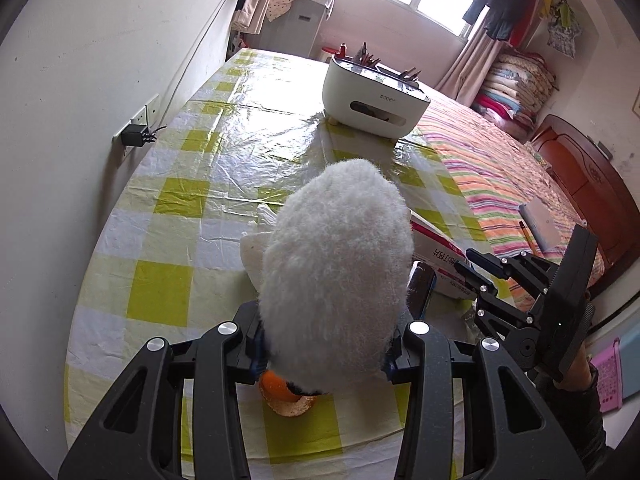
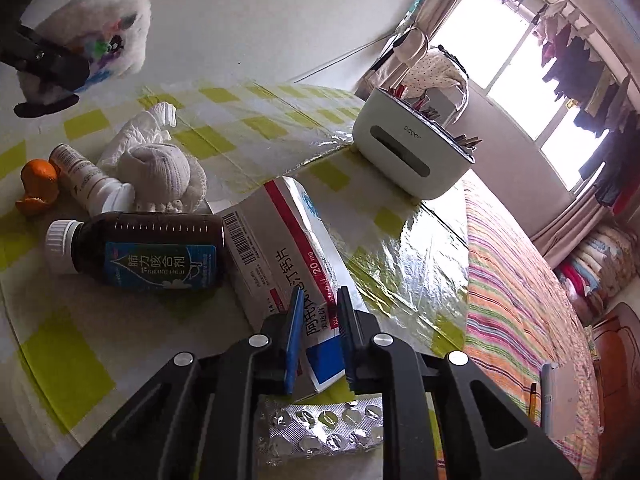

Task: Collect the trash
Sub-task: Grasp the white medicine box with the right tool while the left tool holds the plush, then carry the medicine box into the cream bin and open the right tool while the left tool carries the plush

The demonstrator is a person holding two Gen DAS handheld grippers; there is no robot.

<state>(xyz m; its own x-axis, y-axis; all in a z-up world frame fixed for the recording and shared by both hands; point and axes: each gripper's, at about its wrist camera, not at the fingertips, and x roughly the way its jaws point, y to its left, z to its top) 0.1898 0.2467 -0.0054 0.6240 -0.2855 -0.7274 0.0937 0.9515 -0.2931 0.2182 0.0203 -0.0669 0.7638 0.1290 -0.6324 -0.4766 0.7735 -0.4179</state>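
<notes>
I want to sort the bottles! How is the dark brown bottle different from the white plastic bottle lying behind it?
The dark brown bottle with the blue label is see-through brown glass or plastic; the white plastic bottle is opaque and pale all over. The brown one looks fatter, though it lies nearer the camera. The brown one's white cap points left; the white one's capped end points right, against the balled white cloth. Both lie on their sides on the checked table cover, capped.
</notes>
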